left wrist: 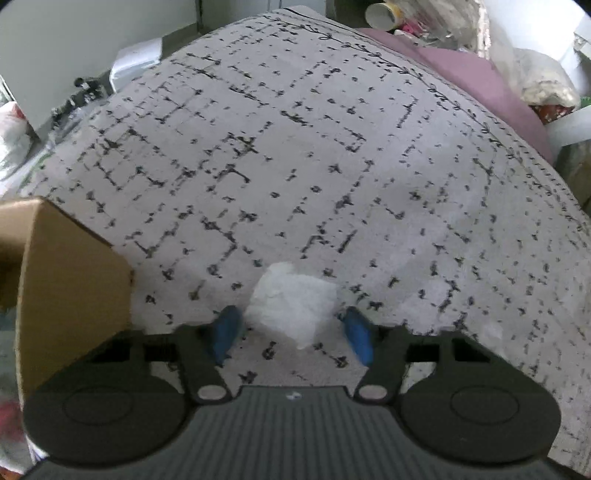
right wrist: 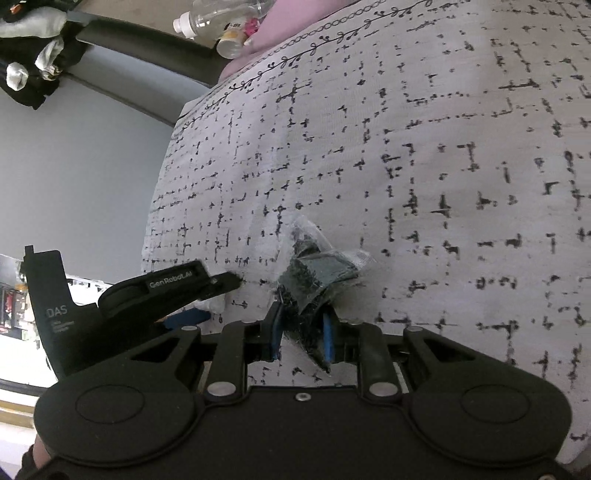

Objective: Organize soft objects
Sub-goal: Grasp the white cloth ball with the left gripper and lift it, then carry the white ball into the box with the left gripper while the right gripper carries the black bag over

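Observation:
In the left wrist view my left gripper is open, its blue pads either side of a white crumpled soft wad that lies on the grey patterned bedspread. The pads do not touch it. In the right wrist view my right gripper is shut on a dark soft item in a clear plastic bag, held just above the bedspread. The left gripper shows at the left of that view.
A brown cardboard box stands at the left, close to my left gripper. A pink pillow and clutter with a paper cup lie beyond the bedspread. Plastic bottles lie past its far edge.

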`<action>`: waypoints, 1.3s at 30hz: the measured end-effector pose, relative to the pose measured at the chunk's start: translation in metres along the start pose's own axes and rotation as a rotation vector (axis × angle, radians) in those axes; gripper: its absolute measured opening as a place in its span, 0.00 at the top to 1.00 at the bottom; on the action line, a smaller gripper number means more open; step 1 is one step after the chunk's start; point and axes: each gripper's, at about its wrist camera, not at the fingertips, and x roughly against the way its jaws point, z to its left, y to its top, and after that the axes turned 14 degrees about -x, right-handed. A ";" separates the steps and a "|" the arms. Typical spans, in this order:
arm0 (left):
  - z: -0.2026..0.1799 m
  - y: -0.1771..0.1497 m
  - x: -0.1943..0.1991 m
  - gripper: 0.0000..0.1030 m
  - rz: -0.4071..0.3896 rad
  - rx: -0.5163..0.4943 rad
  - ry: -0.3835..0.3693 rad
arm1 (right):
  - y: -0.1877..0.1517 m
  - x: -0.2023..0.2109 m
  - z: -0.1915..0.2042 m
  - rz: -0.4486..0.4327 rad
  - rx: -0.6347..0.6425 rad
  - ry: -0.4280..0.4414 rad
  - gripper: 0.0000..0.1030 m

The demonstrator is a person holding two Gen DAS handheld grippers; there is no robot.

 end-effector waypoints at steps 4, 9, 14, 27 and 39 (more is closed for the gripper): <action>0.003 -0.002 0.013 0.54 -0.036 0.006 -0.022 | -0.002 0.006 -0.003 -0.011 -0.007 -0.008 0.79; 0.002 -0.009 0.037 0.54 -0.065 -0.010 -0.037 | -0.005 0.016 0.006 -0.029 0.015 0.022 0.79; 0.004 -0.019 0.060 0.54 -0.082 0.009 -0.048 | -0.012 0.026 0.015 -0.043 0.030 0.036 0.79; 0.013 -0.044 0.112 0.54 -0.148 0.028 -0.083 | -0.032 0.062 0.038 -0.096 0.085 0.063 0.79; 0.041 -0.066 0.150 0.54 -0.188 0.065 -0.090 | -0.056 0.077 0.068 -0.126 0.151 0.086 0.79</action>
